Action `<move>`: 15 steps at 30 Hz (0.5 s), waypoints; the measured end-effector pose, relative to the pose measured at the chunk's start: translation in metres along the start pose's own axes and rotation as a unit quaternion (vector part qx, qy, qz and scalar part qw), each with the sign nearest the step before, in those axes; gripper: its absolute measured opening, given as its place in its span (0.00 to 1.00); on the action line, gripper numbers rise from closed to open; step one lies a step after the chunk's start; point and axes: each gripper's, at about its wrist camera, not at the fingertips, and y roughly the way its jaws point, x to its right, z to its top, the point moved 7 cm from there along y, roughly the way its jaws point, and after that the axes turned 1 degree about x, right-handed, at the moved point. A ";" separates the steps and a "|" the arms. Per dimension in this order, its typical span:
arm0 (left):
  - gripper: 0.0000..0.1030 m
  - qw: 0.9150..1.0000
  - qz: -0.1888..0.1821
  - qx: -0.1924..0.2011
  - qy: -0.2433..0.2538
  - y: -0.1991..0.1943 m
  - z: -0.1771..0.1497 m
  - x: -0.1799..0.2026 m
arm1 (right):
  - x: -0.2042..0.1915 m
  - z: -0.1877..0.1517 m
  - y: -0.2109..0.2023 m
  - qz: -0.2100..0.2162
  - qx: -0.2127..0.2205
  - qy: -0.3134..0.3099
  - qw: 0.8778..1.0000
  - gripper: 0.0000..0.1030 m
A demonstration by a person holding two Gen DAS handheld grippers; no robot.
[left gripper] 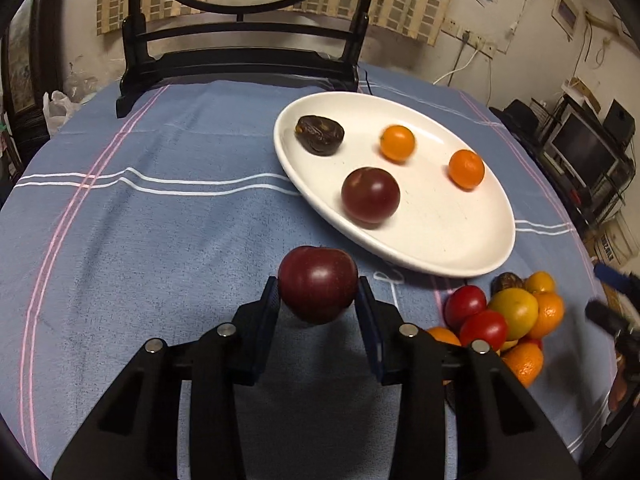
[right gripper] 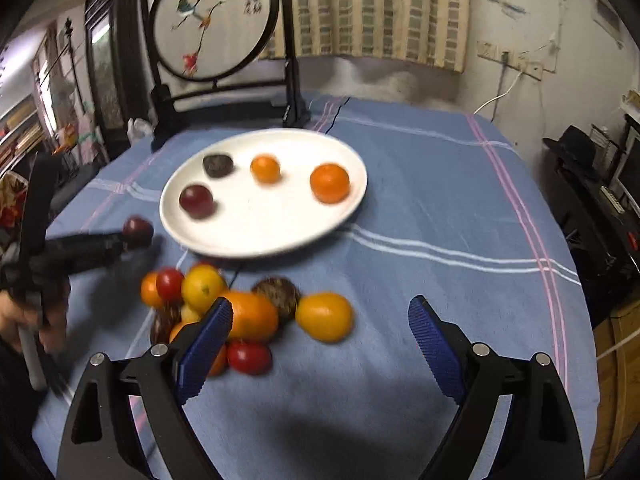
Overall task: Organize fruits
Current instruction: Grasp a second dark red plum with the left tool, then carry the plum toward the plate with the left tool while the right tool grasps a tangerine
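Left claw [left gripper: 318,292] pinching a plum [left gripper: 318,289], looks clear of the table; plate [left gripper: 460,256] just ahead-right. Lift gently, set it in bare space. Right claw [right gripper: 320,344] spread by the pile [right gripper: 240,312].

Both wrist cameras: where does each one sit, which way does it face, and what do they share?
Left wrist view: sits on the left hand-held gripper, looking down and forward over the blue striped tablecloth; its black fingers clamp a dark red plum.
Right wrist view: sits on the right hand-held gripper, facing the loose fruit pile; its blue-padded fingers stand open and empty, and a hand shows at the left edge.
Shared: the white oval plate with four fruits, the pile, the round embroidered screen.
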 end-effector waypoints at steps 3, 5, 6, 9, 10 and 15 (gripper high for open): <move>0.37 1.000 -0.001 -0.006 0.002 0.001 -0.001 0.001 | -0.008 -0.007 0.003 0.012 -0.010 -0.018 1.000 0.88; 0.37 1.000 -0.002 -0.010 0.002 0.002 -0.002 0.002 | -0.014 -0.008 0.006 0.021 -0.012 -0.022 0.999 0.88; 0.37 1.000 -0.002 -0.012 0.004 0.003 -0.003 0.002 | -0.018 -0.008 0.008 0.026 -0.012 -0.025 0.999 0.87; 0.37 1.000 -0.002 -0.012 0.006 0.003 -0.003 0.003 | -0.031 -0.007 0.014 0.035 -0.012 -0.036 0.999 0.84; 0.37 1.000 -0.001 -0.012 0.007 0.003 -0.004 0.003 | -0.035 -0.008 0.018 0.036 -0.015 -0.040 0.998 0.81; 0.37 1.000 -0.002 -0.010 0.010 0.002 -0.004 0.004 | -0.043 -0.004 0.026 0.057 -0.005 -0.023 0.998 0.66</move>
